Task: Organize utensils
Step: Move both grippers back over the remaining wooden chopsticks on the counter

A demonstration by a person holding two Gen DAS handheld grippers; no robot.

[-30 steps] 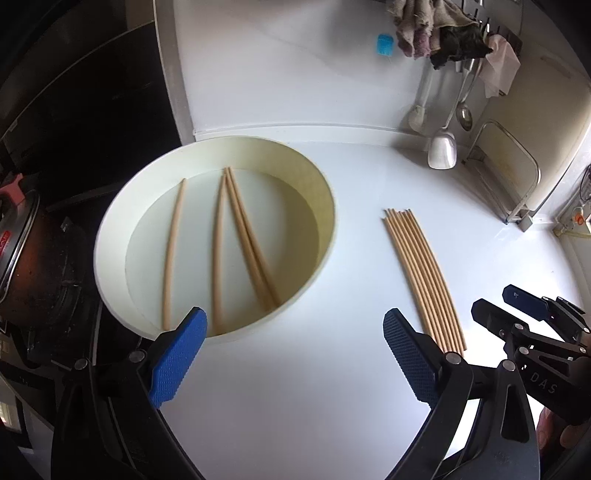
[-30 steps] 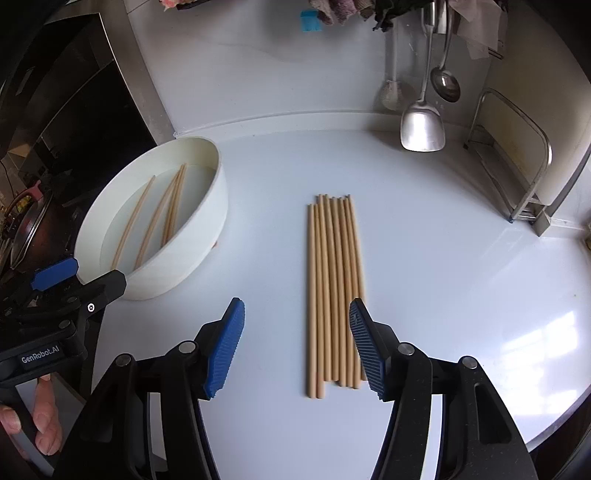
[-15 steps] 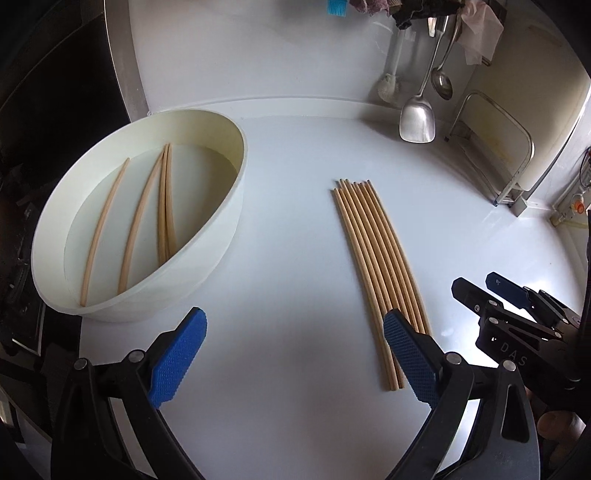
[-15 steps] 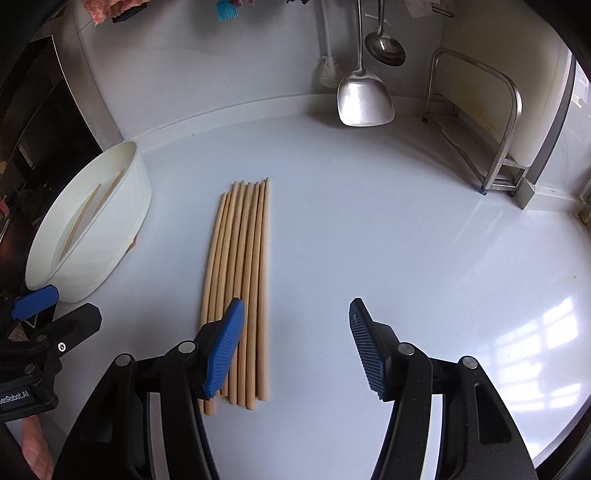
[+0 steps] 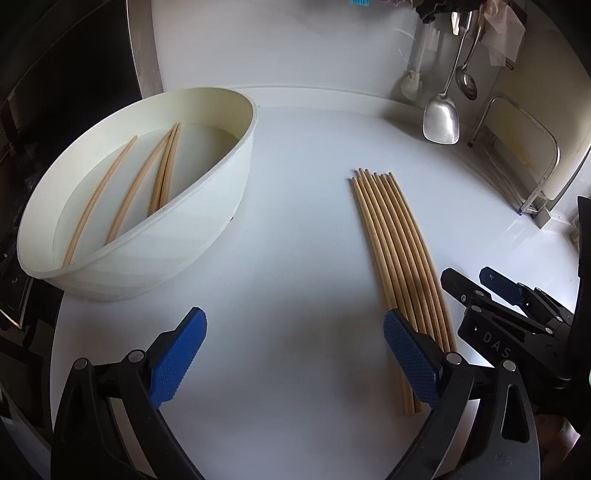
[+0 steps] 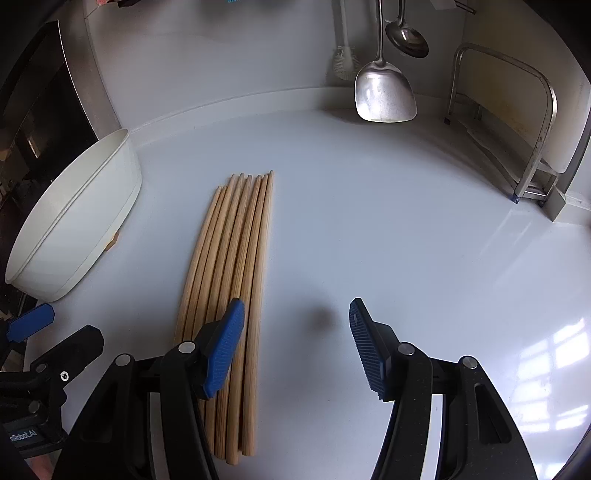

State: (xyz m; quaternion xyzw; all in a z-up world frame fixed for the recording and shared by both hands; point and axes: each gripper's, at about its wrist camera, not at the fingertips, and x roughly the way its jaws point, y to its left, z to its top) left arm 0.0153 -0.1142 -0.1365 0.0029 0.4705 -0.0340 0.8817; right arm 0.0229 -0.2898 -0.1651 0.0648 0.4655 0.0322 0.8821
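Observation:
Several wooden chopsticks lie side by side in a neat row on the white counter; they also show in the right wrist view. A white round basin at the left holds several more chopsticks in water. My left gripper is open and empty, above the counter between basin and row. My right gripper is open and empty, just right of the row's near ends; its left finger overlaps them in view.
A steel spatula and ladle hang at the back wall beside a white brush. A metal rack stands at the back right. A dark stove area lies left of the basin.
Both grippers have moved to the right, away from the basin. The row of chopsticks has shifted left in the right wrist view. Both stay open and empty.

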